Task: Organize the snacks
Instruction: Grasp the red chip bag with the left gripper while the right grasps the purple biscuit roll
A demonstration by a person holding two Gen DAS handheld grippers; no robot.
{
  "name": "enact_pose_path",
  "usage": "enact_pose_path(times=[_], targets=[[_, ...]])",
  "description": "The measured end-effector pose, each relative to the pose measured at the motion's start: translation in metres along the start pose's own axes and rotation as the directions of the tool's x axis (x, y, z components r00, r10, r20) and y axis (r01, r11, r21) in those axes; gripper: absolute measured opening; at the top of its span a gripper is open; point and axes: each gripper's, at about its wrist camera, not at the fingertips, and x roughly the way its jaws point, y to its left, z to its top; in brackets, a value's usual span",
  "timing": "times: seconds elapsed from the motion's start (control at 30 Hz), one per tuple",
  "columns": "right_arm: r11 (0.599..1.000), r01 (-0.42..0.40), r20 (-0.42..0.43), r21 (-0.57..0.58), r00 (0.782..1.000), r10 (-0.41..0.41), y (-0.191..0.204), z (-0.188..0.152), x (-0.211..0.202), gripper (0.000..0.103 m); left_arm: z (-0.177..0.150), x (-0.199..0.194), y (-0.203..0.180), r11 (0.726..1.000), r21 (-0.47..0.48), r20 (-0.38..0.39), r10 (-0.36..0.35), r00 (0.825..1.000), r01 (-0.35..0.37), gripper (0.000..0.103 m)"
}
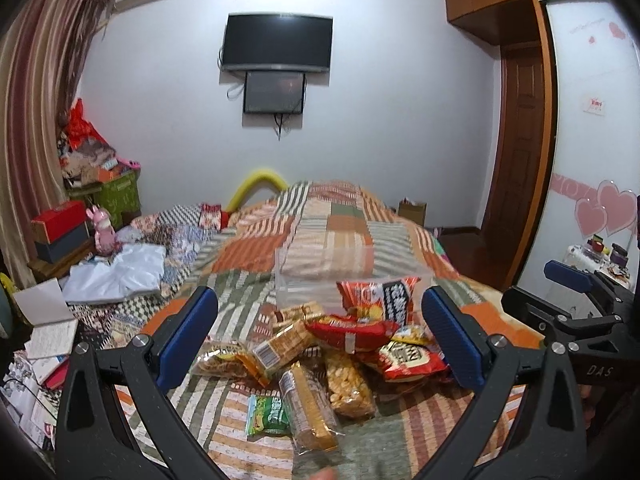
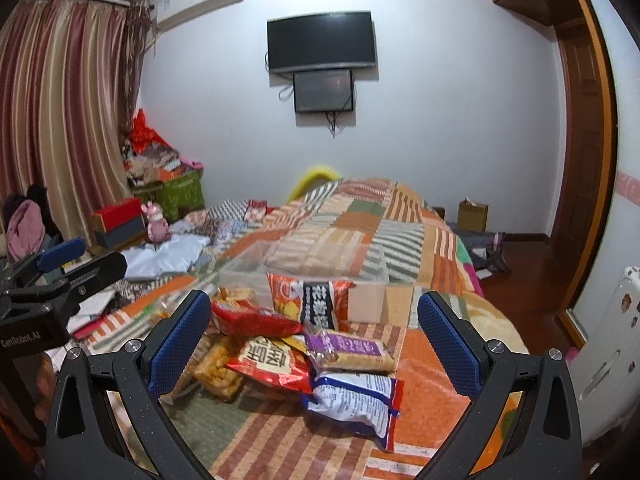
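A pile of snack packets (image 1: 320, 356) lies on the patchwork bedspread (image 1: 332, 224): red bags (image 1: 380, 300), clear packs of biscuits (image 1: 308, 408) and a small green packet (image 1: 268, 416). Behind the pile stands a clear plastic box (image 1: 316, 276), empty as far as I can see. My left gripper (image 1: 318, 332) hovers open just in front of the pile, nothing between its fingers. In the right wrist view the pile (image 2: 304, 352) and box (image 2: 304, 272) show again, with a white and blue bag (image 2: 356, 400) nearest. My right gripper (image 2: 314, 332) is open and empty too.
White cloth (image 1: 120, 272) and notebooks (image 1: 52, 320) clutter the bed's left side. Boxes (image 1: 60, 232) and a pink toy (image 1: 105, 232) stand by the curtain. A TV (image 1: 278, 42) hangs on the far wall. A wooden door (image 1: 520, 140) and floor lie to the right.
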Motion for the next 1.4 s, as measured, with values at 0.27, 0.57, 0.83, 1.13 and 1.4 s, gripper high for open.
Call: enact_pose_path(times=[0.27, 0.57, 0.83, 1.13, 1.4], targets=[[1.0, -0.001, -0.101, -0.007, 0.995, 0.0, -0.012, -0.013, 0.037, 0.103, -0.013, 0.052, 0.023, 1.0, -0.031, -0.121, -0.006, 0.993, 0.002, 0.103], [1.0, -0.007, -0.218, 0.025, 0.976, 0.013, -0.034, -0.032, 0.073, 0.103, -0.027, 0.103, 0.028, 1.0, -0.017, -0.249, 0.0, 0.968, -0.004, 0.103], [0.999, -0.041, -0.289, 0.032, 0.956, 0.048, -0.04, -0.043, 0.087, 0.103, -0.028, 0.12, -0.002, 0.994, 0.021, -0.322, -0.094, 0.942, 0.106, 0.103], [0.996, -0.073, -0.317, 0.046, 0.945, 0.084, -0.038, -0.044, 0.101, 0.091, -0.033, 0.128, -0.024, 0.985, 0.055, -0.356, -0.133, 0.925, 0.162, 0.103], [0.993, -0.089, -0.338, 0.083, 0.934, 0.112, -0.044, -0.046, 0.108, 0.079, -0.035, 0.148, -0.028, 0.99, 0.018, -0.395, -0.12, 0.911, 0.138, 0.103]])
